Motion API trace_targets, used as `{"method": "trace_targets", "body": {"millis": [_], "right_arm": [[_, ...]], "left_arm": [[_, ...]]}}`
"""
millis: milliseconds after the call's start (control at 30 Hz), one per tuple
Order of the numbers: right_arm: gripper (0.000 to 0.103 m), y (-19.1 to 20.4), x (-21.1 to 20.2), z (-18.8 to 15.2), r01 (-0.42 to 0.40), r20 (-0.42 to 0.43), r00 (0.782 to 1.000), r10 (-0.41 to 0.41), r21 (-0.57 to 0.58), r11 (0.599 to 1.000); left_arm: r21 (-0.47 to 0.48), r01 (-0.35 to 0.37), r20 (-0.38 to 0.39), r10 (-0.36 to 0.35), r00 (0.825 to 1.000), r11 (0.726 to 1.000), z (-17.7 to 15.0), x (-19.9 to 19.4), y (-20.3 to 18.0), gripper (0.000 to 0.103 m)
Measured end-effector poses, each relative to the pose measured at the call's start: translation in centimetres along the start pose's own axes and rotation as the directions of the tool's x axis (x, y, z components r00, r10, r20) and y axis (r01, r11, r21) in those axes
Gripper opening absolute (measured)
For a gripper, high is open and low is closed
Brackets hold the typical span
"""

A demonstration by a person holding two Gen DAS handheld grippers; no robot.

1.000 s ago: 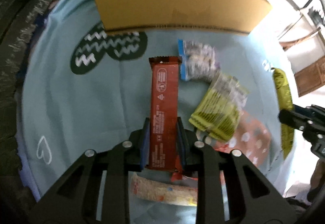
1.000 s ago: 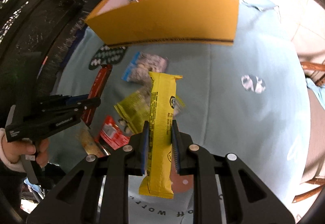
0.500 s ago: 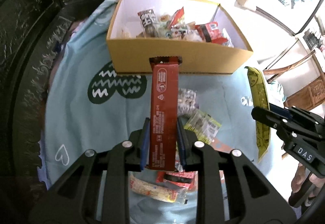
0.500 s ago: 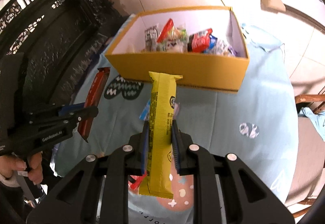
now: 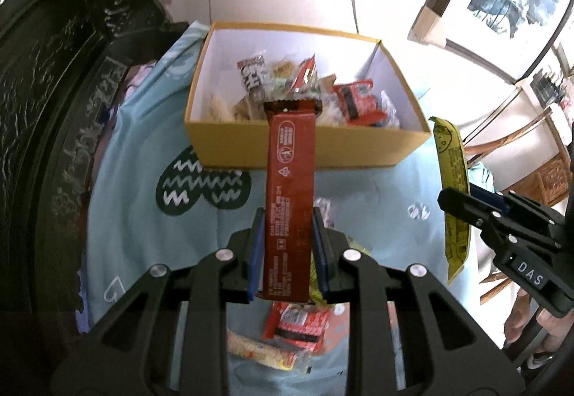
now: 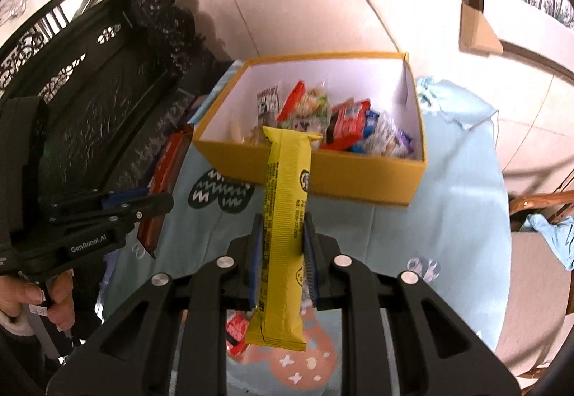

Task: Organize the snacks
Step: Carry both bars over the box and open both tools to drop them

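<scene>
Table, covered by a light blue cloth (image 5: 122,187) printed with a dark green zigzag patch (image 5: 201,180), fills the lower field of both wrist views; a dark carved cabinet (image 6: 89,116) stands along its left side.

Yellow cardboard box (image 5: 358,150) sits open on the far part of the cloth; white inner walls; a heap of mixed snack packets (image 5: 315,98) lies on its floor — red, green, black-and-white and clear wrappers, individual labels too small to read.

Left gripper (image 5: 288,259): jaws pinching a red-brown snack bar (image 5: 290,187) across its width near the lower end; bar points forward along the fingers, held above the cloth, its far crimped end overlapping the near wall of the box in this view; whether it has crossed the rim cannot be judged.

Right gripper (image 6: 281,259): jaws pressed against a yellow snack bar (image 6: 285,209), gripped around its lower middle; the near end hangs out behind the pads, the far end lines up with the near wall of the box; also clear of the cloth.

Both grippers sit side by side, apart, each visible at the edge of the other's view.

Loose on the cloth below the left gripper — a red packet (image 5: 297,322) and, just nearer, a pale clear-wrapped packet (image 5: 262,353); a yellow-green packet edge shows under the right-hand pad.
</scene>
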State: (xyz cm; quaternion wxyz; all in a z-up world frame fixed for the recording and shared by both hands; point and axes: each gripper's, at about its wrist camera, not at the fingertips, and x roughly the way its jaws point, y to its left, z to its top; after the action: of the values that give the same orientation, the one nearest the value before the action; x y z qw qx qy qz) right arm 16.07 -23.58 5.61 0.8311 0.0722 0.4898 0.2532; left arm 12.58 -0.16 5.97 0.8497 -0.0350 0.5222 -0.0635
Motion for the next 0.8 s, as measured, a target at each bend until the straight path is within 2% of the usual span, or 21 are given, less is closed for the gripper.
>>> {"method": "trace_targets", "body": {"millis": [200,433,633,800], "right_arm": [[0.020,-0.7,0.0,3.5,0.001,0.043,0.999,-0.002,0.013,1.000],[0.020,-2.0,2.1,7.2,-0.009,0.066,0.998,0.008,0.019,1.000],[0.020,-3.4,4.3,9.7,-0.013,0.074,0.997,0.011,0.031,0.999],[0.021,-4.9,6.7,12.5,0.023,0.093,0.995,-0.028,0.059,0.998]], "left_arm": [[-0.012,0.020,0.031,-0.019,0.999,1.000,3.9,0.2,-0.3,0.024],[-0.051,0.035,0.057,-0.032,0.998,0.998,8.5,1.8,0.4,0.024],[-0.071,0.050,0.066,-0.045,0.997,0.996,12.0,4.1,1.0,0.024],[-0.077,0.036,0.054,-0.032,0.998,0.996,14.8,7.2,0.7,0.024]]}}
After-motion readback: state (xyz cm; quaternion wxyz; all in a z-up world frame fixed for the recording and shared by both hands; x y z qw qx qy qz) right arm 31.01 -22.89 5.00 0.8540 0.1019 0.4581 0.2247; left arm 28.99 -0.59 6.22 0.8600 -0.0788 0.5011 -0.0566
